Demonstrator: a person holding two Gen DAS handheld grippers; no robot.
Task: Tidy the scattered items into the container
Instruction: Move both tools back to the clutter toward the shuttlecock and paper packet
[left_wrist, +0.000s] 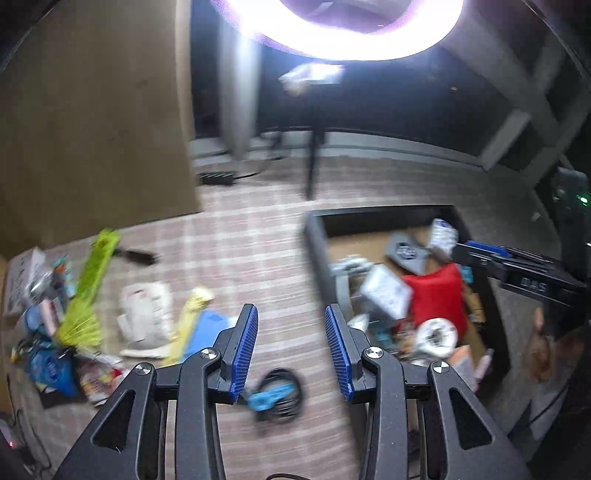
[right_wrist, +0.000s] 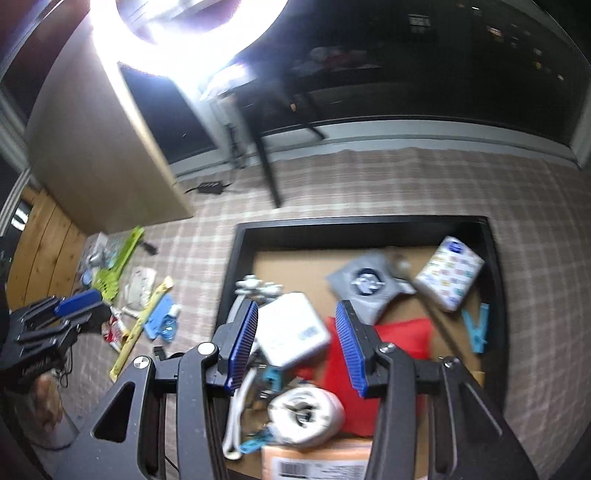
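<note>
The right hand-held gripper (right_wrist: 295, 343) hangs over the container (right_wrist: 243, 236) with its blue pads apart and nothing pinched between them; the white box (right_wrist: 293, 332) seen through the gap lies loose among the things below, tilted on the heap, which suits a gripper placed above the bin for a drop, not a pick. The left hand-held gripper (left_wrist: 291, 350) is likewise parted and empty, and points down at the checked carpet (left_wrist: 240, 236) left of the container, over a coiled black cable with a blue tag (left_wrist: 277, 395). That placing makes sense: the left side is nearest the pile not yet tidied.

The container is a dark-walled tray with a cardboard floor, lying on the carpet at the right of the scene. Inside it are a red pouch (right_wrist: 384, 339), a roll of white tape (right_wrist: 306, 413) at the near end, a grey packet (right_wrist: 365, 288), a patterned tissue pack (right_wrist: 448, 273) propped against the far right wall, and a light blue clip (right_wrist: 478, 328) by the right wall.

The items left to collect lie well apart from it on the far left: a green strip (left_wrist: 94, 280), a white pouch (left_wrist: 146, 314), a yellow stick (left_wrist: 188, 317), a blue sheet (left_wrist: 208, 328) and a jumble of small packets (left_wrist: 48, 332) at the left edge. By my judgement the task is about half done, and the cable is the closest candidate.
</note>
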